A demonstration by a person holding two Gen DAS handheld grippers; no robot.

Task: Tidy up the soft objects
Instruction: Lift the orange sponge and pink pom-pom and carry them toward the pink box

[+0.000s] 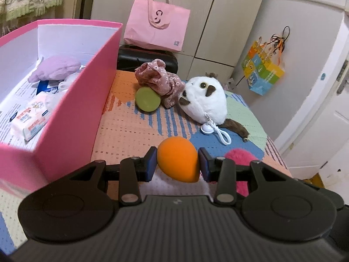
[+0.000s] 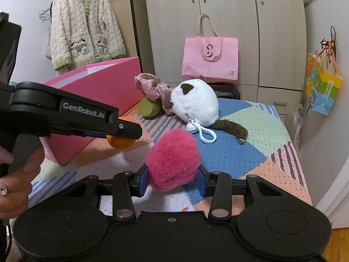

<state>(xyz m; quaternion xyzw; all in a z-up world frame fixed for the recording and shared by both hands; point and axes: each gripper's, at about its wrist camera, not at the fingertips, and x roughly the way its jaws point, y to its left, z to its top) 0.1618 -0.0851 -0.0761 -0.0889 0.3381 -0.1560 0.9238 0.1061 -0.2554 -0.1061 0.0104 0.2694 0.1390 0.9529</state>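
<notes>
My left gripper (image 1: 177,163) is shut on an orange egg-shaped sponge (image 1: 177,162), held above the patterned bed cover to the right of the pink box (image 1: 72,118). In the right wrist view the left gripper (image 2: 122,131) comes in from the left with the orange sponge (image 2: 120,143) in it. My right gripper (image 2: 173,180) is shut on a fluffy magenta pompom (image 2: 173,160). A white plush owl (image 1: 204,99) with a keyring, a floral scrunchie (image 1: 157,79) and a green sponge (image 1: 147,99) lie further back on the bed.
The pink box holds a lilac plush (image 1: 55,68) and a tissue pack (image 1: 30,119). A pink tote bag (image 1: 157,25) stands on a black case behind the bed. A colourful bag (image 1: 262,73) hangs by the door. A hand (image 2: 15,170) grips the left gripper's handle.
</notes>
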